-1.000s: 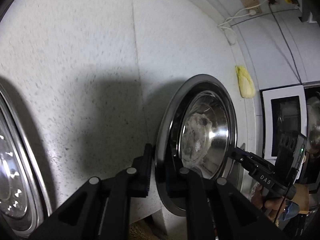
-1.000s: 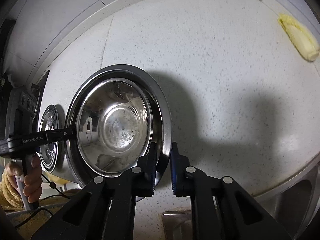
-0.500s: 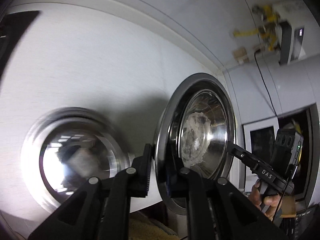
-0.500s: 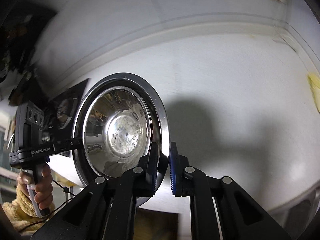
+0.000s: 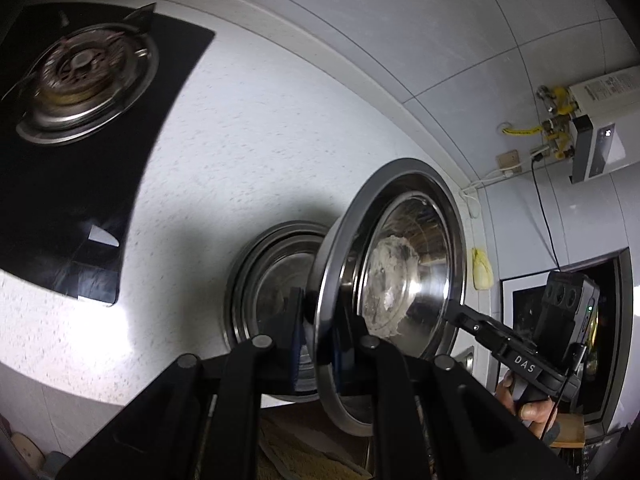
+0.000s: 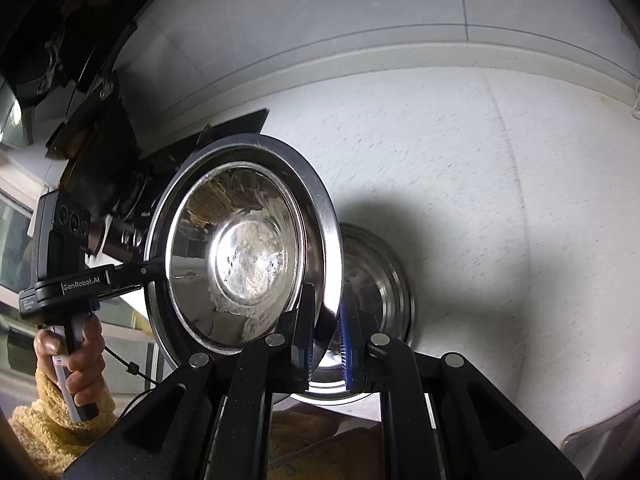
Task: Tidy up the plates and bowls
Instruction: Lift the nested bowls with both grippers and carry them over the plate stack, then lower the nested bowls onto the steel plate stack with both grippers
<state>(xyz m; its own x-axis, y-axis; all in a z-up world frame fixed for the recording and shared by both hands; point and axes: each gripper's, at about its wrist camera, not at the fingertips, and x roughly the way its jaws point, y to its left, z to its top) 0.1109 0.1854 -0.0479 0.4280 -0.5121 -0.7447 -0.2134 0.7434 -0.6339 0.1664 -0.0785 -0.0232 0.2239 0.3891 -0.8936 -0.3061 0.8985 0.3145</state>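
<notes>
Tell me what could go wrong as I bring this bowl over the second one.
1. Both claws, left and right, pinch only the thin rim of the bowl; the shiny steel could slip or twist.
2. It hangs over the second bowl on the counter; a tilted drop might clang or jam.

left gripper (image 5: 320, 332): clamped on rim of steel bowl (image 5: 404, 276), bowl held on edge
right gripper (image 5: 460, 312): pinching opp. rim, hand (image 5: 528, 404) on grip
second bowl (image 5: 264, 280): on table (image 5: 240, 140), just behind held one
stove burner (image 5: 84, 76): far left
</notes>
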